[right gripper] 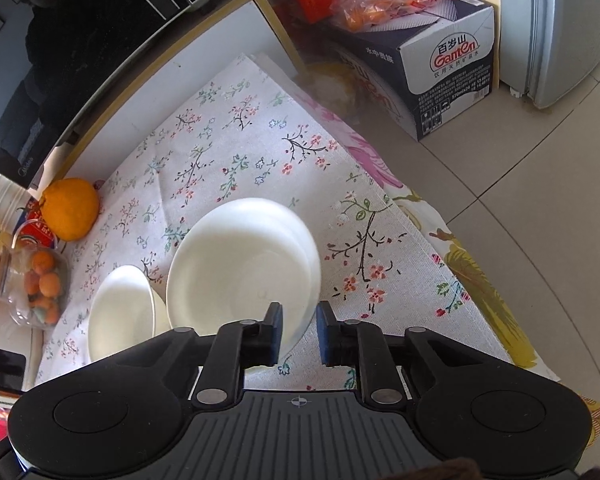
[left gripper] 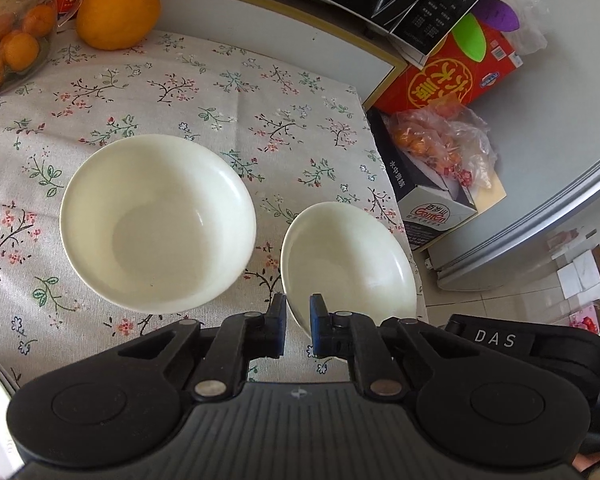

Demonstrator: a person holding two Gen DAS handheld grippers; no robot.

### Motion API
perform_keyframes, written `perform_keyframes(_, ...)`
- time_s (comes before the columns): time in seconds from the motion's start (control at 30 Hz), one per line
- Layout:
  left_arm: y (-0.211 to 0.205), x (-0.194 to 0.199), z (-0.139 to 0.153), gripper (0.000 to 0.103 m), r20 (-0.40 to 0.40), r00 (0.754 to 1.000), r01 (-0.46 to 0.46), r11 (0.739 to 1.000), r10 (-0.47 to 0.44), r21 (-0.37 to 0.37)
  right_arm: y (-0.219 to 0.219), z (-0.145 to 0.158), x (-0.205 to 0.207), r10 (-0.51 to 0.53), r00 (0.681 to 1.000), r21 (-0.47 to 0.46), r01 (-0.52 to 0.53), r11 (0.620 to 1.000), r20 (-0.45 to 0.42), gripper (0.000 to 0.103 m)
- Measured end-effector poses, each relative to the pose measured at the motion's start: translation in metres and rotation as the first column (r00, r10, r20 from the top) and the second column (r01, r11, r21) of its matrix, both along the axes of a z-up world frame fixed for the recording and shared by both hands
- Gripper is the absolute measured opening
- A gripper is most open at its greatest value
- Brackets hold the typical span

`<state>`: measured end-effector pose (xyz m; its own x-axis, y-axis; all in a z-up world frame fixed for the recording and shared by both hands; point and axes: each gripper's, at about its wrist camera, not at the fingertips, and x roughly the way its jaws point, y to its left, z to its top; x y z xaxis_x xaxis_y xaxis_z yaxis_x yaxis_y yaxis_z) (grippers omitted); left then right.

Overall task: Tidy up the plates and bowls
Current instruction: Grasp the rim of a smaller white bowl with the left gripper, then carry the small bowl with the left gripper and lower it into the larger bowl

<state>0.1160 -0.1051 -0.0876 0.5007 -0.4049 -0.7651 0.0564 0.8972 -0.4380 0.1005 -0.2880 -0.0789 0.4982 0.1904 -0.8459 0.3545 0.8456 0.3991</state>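
Your left gripper (left gripper: 298, 322) pinches the near rim of the small bowl (left gripper: 348, 256) beside the large bowl (left gripper: 158, 220) on the floral tablecloth (left gripper: 220, 96), and your right gripper (right gripper: 299, 330) clamps the plate (right gripper: 240, 268) by its rim, likely for stacking. Legible writing: "Ganten" on the box (right gripper: 452, 64) (floor beside the table) and "DAS" on the black housing (left gripper: 496, 338).

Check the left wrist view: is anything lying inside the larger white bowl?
No, the larger white bowl shows only its bare, glossy inside on the floral tablecloth.
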Motion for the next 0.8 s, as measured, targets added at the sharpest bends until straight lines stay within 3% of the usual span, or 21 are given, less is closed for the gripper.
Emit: perform_keyframes(0.8, 0.004, -0.028, 0.034, 0.008, 0.107, 0.994, 0.012, 0.999, -0.016, 0.037, 0.003, 0.031, -0.024, 0.067, 0.990, 0.001, -0.068, 0.998, 0.125, 0.013)
